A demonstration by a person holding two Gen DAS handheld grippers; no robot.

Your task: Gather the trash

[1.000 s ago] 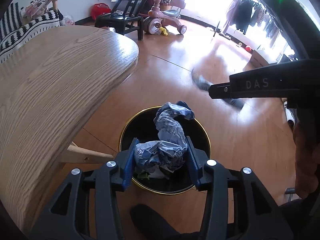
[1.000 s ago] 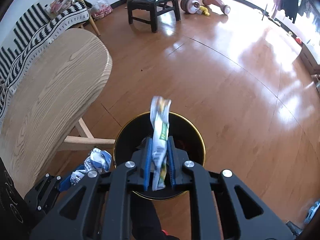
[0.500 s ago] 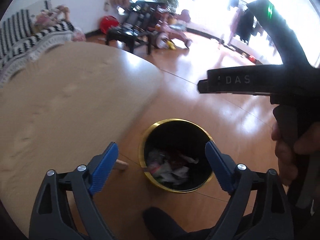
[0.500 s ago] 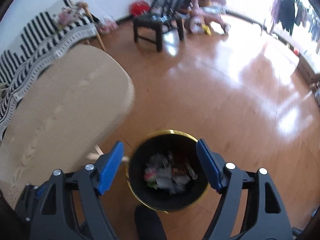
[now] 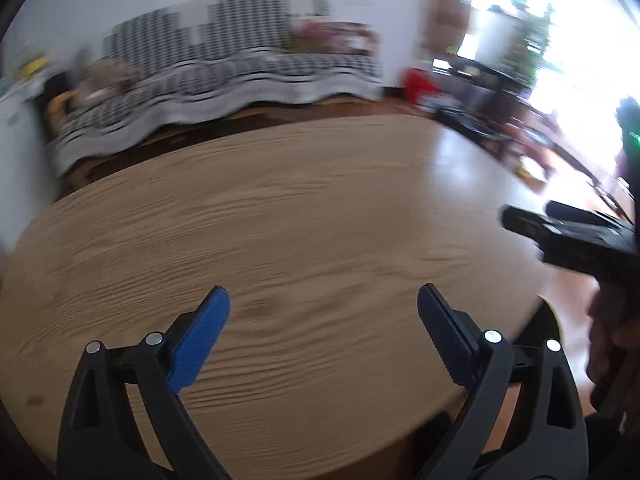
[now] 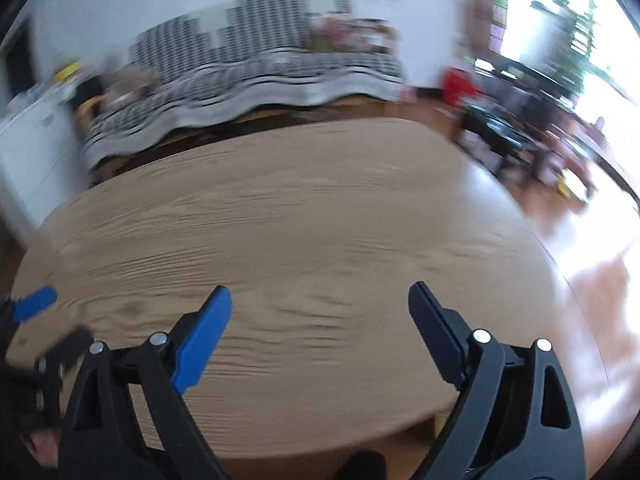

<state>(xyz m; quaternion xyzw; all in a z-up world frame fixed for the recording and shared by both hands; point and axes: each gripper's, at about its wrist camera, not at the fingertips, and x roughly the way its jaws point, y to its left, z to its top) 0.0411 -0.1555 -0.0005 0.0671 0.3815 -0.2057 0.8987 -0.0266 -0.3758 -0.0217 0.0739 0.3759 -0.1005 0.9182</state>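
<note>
trash bin (image 5: 549, 314) | black, gold rim; sliver showing past table (image 5: 320, 220) edge

No words to read.
Too blurry for any letters, numbers or signs, even on the black gripper (image 5: 580, 240) at the right edge.

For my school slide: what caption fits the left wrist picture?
Empty left hand-held gripper, jaws opening, above a bare wooden table.
</note>
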